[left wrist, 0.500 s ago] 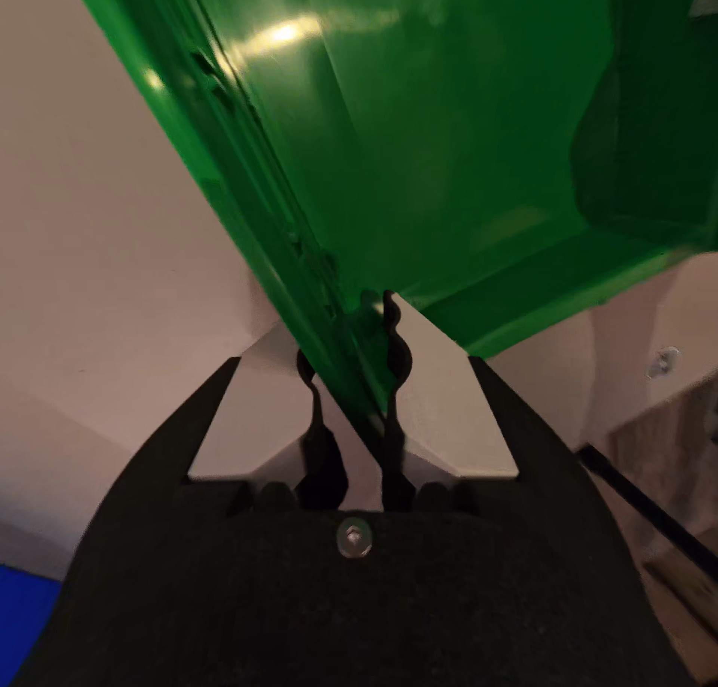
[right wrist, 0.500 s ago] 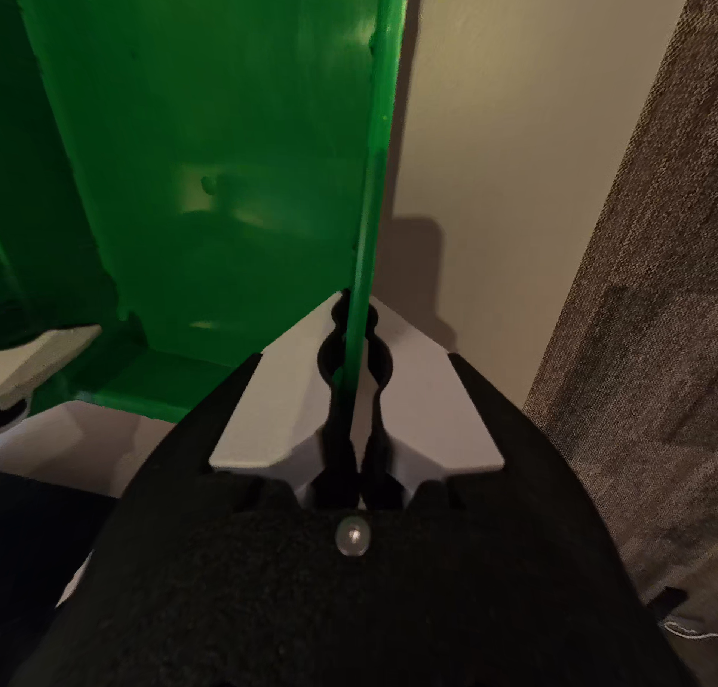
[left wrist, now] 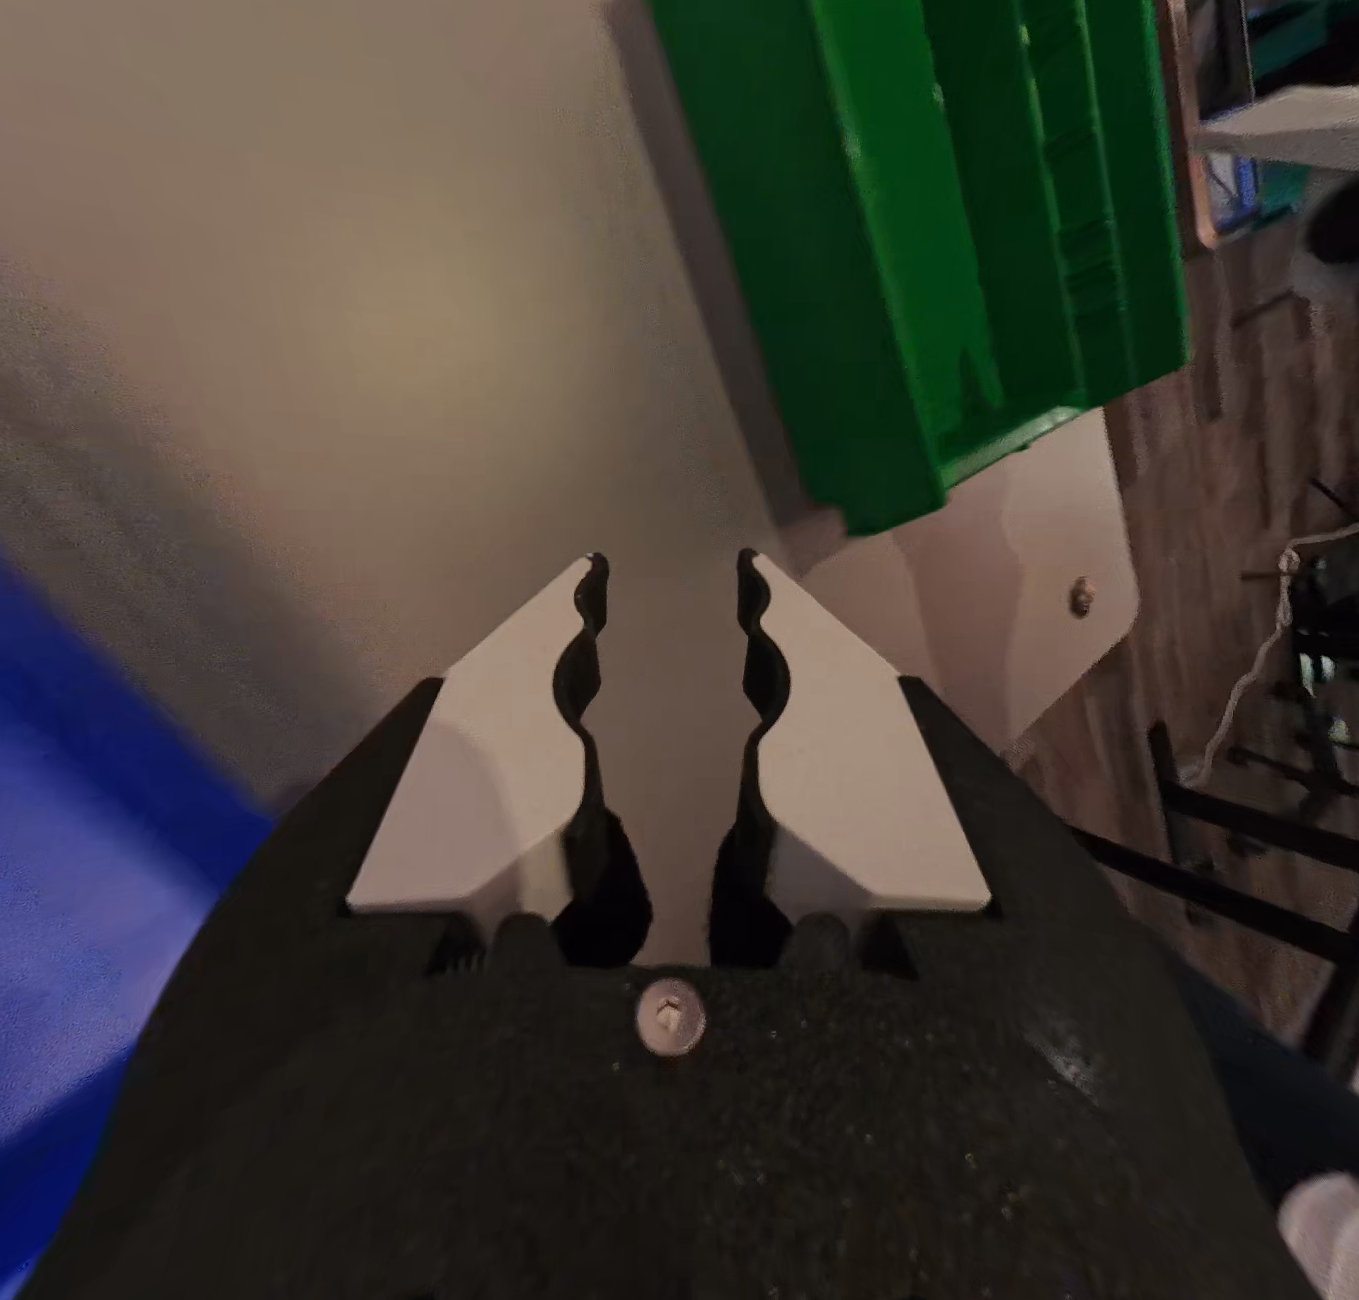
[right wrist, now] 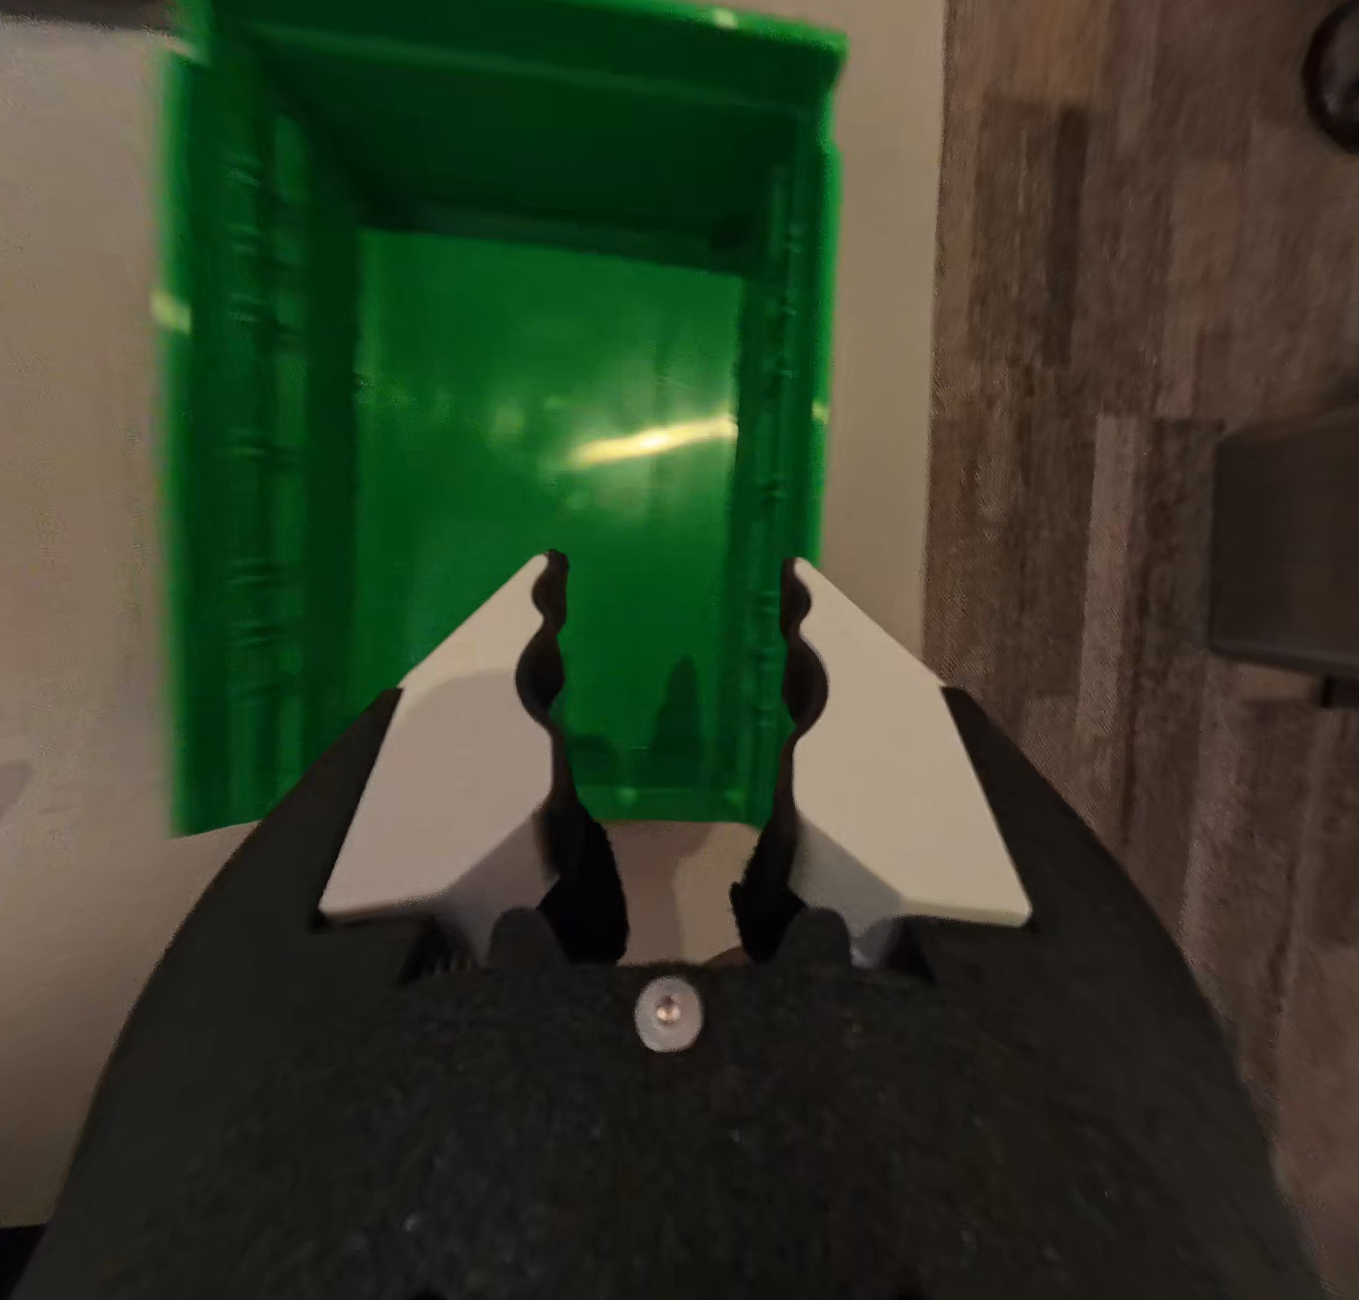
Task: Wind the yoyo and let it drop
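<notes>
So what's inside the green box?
Nothing shows inside the green box: only its bare shiny floor. The open right gripper covers the near corners, so those stay unknown.

Green bin (right wrist: 515, 396) smeared by motion blur in the right wrist view, rib detail on its walls unreadable; top edge cropped by the frame in the left wrist view. Blue shape (left wrist: 81, 860) at lower left cut off and blurred, kind impossible to tell. Clutter on the shelf (left wrist: 1279, 124) at upper right too small to identify. Dark round thing (right wrist: 1335, 88) at right edge cropped.
</notes>
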The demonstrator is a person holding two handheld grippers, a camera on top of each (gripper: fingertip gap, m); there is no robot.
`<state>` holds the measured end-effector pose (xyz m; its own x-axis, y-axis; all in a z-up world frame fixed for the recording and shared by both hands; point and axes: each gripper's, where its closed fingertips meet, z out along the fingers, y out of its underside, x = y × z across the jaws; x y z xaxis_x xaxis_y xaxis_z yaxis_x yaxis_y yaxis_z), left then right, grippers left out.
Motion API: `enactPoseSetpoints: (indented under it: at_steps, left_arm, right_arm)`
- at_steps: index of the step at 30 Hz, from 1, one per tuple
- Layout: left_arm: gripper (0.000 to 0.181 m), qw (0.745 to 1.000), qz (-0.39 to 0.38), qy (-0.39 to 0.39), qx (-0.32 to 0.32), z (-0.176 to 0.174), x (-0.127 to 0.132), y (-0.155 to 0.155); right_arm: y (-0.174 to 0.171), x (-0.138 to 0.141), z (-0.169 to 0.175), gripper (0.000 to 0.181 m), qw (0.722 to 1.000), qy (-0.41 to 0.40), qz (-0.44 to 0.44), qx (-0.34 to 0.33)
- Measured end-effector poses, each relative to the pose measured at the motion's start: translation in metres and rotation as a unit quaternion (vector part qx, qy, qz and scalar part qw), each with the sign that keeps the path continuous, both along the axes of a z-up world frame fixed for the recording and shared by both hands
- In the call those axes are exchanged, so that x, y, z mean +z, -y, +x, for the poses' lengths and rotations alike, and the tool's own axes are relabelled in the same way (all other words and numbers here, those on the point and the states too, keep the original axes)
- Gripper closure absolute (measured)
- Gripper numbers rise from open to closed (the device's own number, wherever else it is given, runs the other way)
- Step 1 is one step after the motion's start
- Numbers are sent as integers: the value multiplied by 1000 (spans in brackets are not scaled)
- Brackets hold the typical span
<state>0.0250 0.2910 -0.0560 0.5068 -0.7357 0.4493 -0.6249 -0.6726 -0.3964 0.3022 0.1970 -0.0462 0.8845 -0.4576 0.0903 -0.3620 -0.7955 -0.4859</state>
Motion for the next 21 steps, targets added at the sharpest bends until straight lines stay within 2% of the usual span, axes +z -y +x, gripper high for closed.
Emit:
enactPoseSetpoints:
  at_steps: [1,4,7,10,13,16,18,21]
  left_arm:
    - [148,1000,13,-2,14,-28,6,-16]
    - [145,996,55,-34,64,-121,14,-66]
    - [136,981,100,-106,127,-220,7,-117]
    - [129,968,99,-161,164,-290,-10,-145]
    - [124,969,59,-183,158,-316,-35,-147]
    - [125,971,19,-197,138,-320,-58,-137]
    - [141,971,-5,-205,123,-319,-72,-128]
    - [165,967,-42,-220,124,-319,-92,-119]
  right_arm:
    - [-8,10,-23,124,1000,-1,25,9]
    - [-39,20,-122,119,994,-56,73,66]
    - [-70,9,-242,106,978,-168,73,102]
    - [-106,-10,-330,105,967,-219,51,120]
    - [-141,-35,-384,107,963,-243,18,111]
    - [-155,-70,-418,111,958,-265,-52,98]
    - [-155,-89,-431,123,955,-264,-97,98]
    - [-146,-110,-436,157,957,-228,-156,92]
